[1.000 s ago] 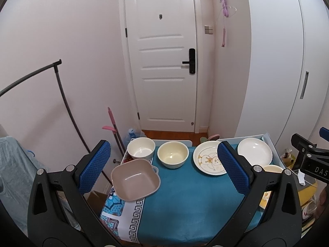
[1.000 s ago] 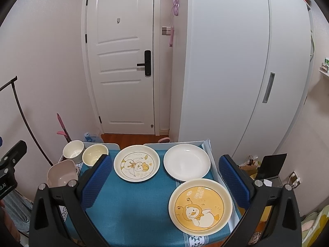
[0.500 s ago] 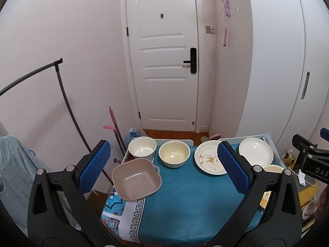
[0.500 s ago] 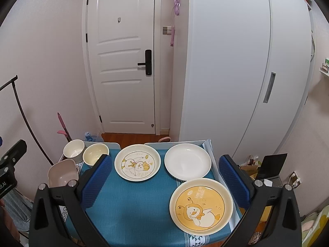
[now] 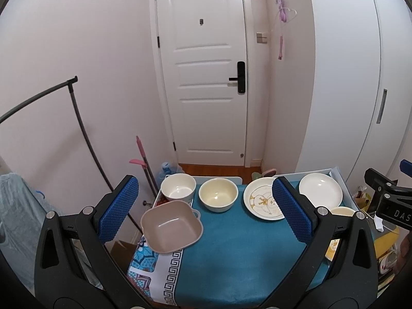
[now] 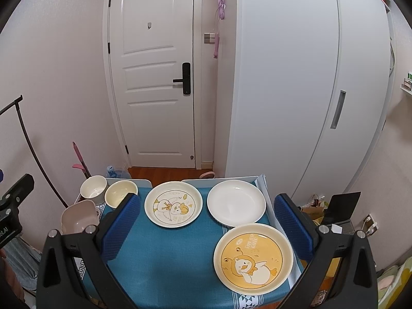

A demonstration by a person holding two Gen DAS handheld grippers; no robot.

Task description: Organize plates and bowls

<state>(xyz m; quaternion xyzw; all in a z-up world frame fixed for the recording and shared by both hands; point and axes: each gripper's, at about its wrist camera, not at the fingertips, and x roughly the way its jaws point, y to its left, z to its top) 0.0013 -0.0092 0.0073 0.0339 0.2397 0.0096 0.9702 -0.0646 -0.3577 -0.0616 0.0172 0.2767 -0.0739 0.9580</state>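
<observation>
Plates (image 6: 173, 204) and bowls (image 5: 218, 197) sit unmoved; both claws, left (image 5: 204, 212) and right (image 6: 207, 228), stay wide.

A small table (image 6: 164, 262) covered by a teal cloth fills the lower middle of both views, with a white panelled door (image 6: 154, 77) behind it in the upper centre. In the right wrist view, a round white ceramic bowl (image 6: 93, 188) sits at the table's far left corner, a cream round bowl (image 6: 120, 193) just to its right, and a square pinkish-beige plastic bowl (image 6: 78, 217) in front of them at the left edge. Right of the bowls lies a cream plate with a duck drawing (image 6: 173, 204), then a plain white plate (image 6: 236, 202). In front of that one, lower right of the frame, lies a yellow cartoon-duck plate (image 6: 253, 258), its far rim over the white plate's near rim.
</observation>
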